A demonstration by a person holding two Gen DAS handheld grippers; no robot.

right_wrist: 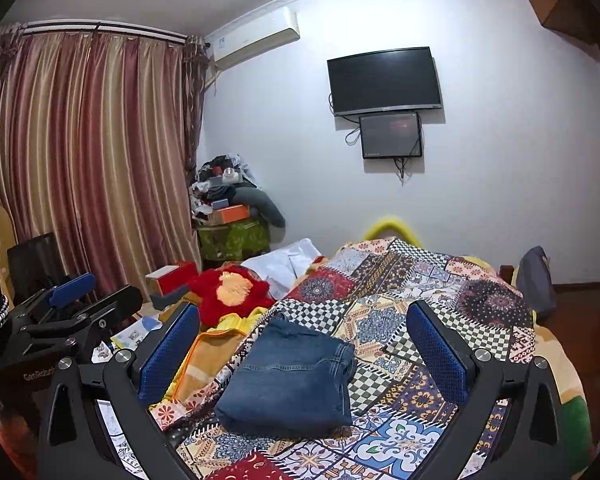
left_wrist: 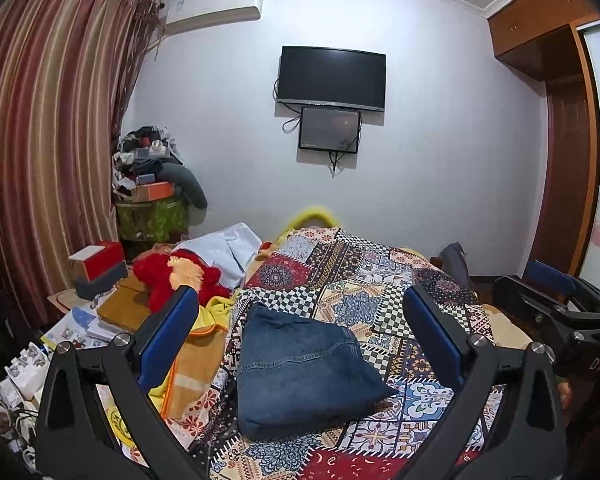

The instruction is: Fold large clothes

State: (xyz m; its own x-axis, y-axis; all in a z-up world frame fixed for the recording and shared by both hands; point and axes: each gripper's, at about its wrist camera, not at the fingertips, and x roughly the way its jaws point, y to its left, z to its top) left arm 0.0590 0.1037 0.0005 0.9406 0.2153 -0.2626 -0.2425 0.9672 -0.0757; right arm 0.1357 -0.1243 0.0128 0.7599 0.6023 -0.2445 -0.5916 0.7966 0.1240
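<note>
- Left wrist view: your left gripper (left_wrist: 300, 316) hangs with jaws spread wide, holding nothing; the folded jeans (left_wrist: 304, 368) lie on the patchwork bedspread (left_wrist: 380, 280) between its fingers
- Right wrist view: your right gripper (right_wrist: 302, 328) is likewise parted and empty; the jeans (right_wrist: 290, 376) rest below it

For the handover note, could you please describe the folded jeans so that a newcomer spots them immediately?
Start at the bed's patchwork quilt. The folded jeans lie near its left edge, a compact plain blue denim bundle, the only unpatterned thing on it.
</note>
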